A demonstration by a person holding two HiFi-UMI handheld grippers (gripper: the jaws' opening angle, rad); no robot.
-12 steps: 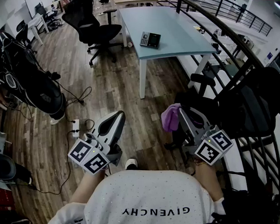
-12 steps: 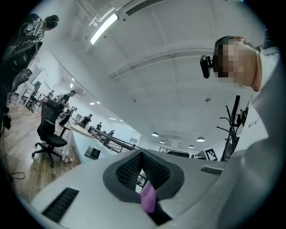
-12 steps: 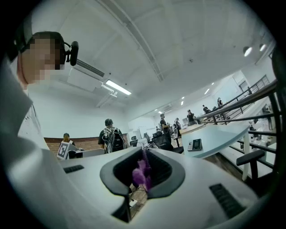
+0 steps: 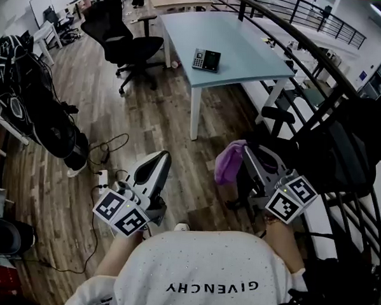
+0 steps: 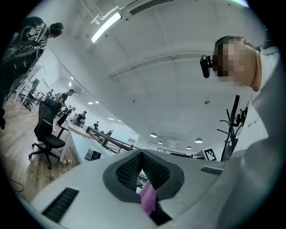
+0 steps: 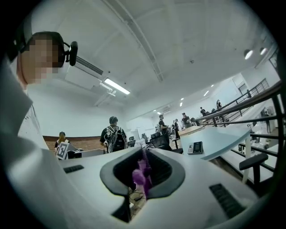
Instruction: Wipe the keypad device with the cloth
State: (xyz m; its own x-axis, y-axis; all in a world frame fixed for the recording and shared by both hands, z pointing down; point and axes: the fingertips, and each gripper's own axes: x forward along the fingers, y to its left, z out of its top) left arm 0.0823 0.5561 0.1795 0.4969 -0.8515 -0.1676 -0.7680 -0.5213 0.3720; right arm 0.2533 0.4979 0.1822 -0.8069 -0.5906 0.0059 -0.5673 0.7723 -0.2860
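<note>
The keypad device, a dark desk phone with a keypad, lies near the front edge of a pale blue table, far ahead of both grippers. It also shows small in the left gripper view and in the right gripper view. My right gripper is shut on a purple cloth, which hangs off its tip and sits between its pads. My left gripper points forward over the wood floor with its jaws together. A purple strip shows in its slit; the head view shows no cloth there.
A black office chair stands left of the table. Black bags and a power strip with cables lie on the floor at left. A dark railing and another chair run along the right.
The whole view has shifted slightly: table and keypad device sit a little lower in the frame. The cloth hangs a bit lower and further left. Both grippers keep their pose.
</note>
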